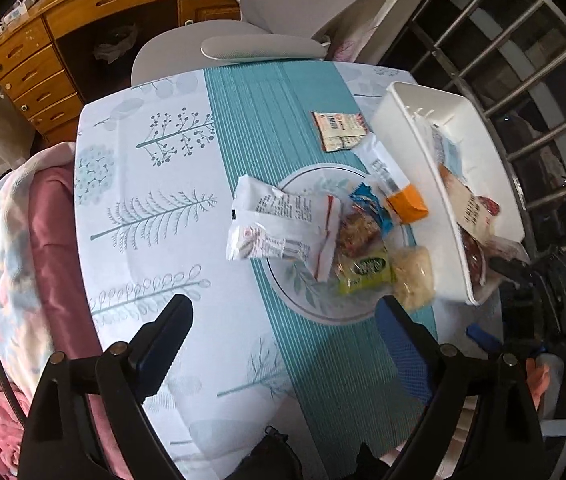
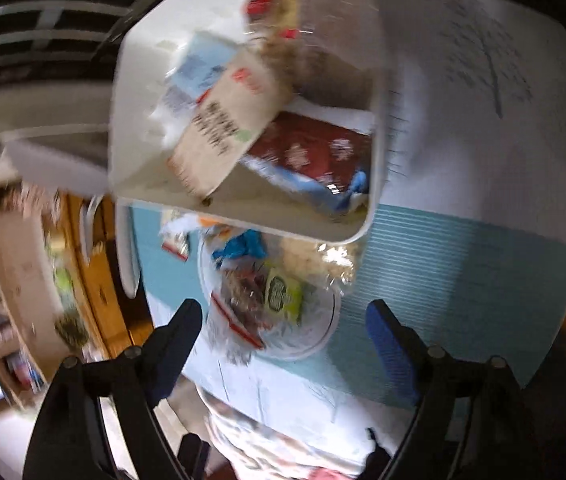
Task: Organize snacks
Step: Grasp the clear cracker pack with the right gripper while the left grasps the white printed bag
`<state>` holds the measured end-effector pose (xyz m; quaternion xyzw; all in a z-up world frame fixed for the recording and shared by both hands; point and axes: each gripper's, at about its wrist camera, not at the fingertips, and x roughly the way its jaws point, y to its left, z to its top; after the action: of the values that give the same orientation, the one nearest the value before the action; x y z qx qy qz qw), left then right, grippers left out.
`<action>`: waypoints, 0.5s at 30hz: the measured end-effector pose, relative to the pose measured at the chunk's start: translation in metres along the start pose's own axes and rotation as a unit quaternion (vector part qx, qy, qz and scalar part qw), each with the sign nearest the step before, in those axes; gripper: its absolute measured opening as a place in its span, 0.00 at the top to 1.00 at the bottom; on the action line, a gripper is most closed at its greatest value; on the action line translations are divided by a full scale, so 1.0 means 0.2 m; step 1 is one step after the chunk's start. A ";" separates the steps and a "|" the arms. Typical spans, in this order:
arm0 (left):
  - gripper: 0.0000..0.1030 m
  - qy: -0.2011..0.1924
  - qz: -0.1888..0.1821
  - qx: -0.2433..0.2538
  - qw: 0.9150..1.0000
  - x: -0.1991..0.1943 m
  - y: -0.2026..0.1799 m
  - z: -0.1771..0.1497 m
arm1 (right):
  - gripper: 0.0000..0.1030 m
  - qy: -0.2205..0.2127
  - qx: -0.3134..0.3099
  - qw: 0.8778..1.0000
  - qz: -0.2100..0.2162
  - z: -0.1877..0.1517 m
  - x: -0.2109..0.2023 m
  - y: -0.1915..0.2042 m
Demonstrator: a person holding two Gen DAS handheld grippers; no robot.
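A pile of wrapped snacks lies on a round plate on a table, just ahead of the left claw, whose fingers are spread wide and hold nothing. The right claw is also spread wide and empty, above the same plate. A white bin with more packets sits beside the plate, beyond both claws.

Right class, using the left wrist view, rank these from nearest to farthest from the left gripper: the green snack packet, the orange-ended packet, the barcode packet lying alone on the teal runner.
1. Green snack packet, on the plate, just ahead of the open left gripper.
2. Orange-ended packet, beside the white bin.
3. Barcode packet, farthest up the runner.
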<state>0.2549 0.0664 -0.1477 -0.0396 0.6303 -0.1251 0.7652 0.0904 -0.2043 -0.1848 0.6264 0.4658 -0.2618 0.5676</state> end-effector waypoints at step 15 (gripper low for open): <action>0.10 0.064 0.013 -0.039 0.997 0.51 0.05 0.19 | 0.18 -0.034 0.062 0.995 -0.069 -0.04 0.33 0.00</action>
<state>0.3105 0.0470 -0.2396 -0.0536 0.6826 -0.0928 0.7229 0.1165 -0.1783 -0.2398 0.6172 0.4713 -0.3500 0.5239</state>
